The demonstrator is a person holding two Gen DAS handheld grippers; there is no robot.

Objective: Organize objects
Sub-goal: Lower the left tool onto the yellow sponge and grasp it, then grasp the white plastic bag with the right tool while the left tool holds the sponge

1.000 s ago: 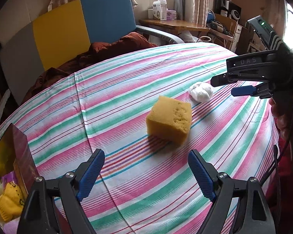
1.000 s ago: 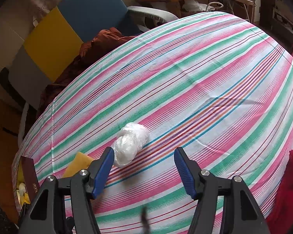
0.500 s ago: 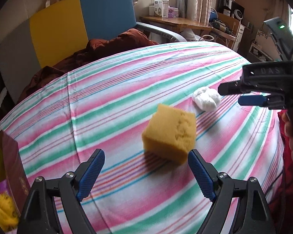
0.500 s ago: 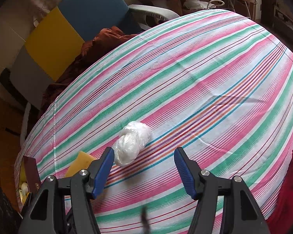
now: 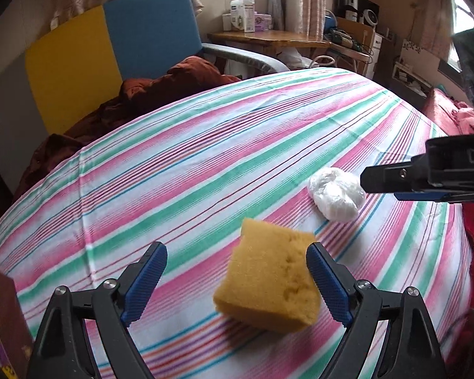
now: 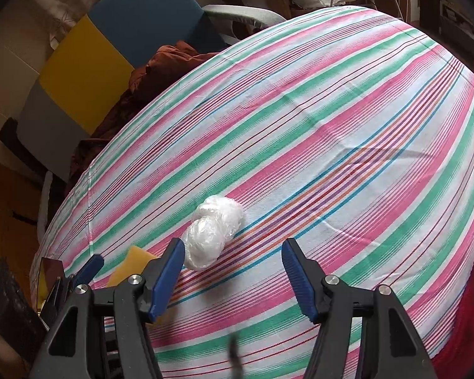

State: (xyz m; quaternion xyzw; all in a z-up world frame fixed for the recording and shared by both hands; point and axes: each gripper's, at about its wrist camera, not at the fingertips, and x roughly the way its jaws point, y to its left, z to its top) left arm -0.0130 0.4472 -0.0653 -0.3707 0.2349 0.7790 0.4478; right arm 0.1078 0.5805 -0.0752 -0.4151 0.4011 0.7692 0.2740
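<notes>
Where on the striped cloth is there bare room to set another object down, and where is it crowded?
Free: the broad striped cloth beyond the white plastic bundle, toward the blue and yellow chair. Crowded: the near edge, where the yellow sponge, the bundle, the left gripper with opening jaws and the right gripper gather.

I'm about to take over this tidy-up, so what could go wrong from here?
1. The left tongs, jaws opening, sit off-centre on the yellow sponge: its right pad is nearly at the sponge, the left far off, so closing may shove it.
2. The plastic bag ball lies by the right tongs' left pad, outside the gap; a pinch could miss.
</notes>
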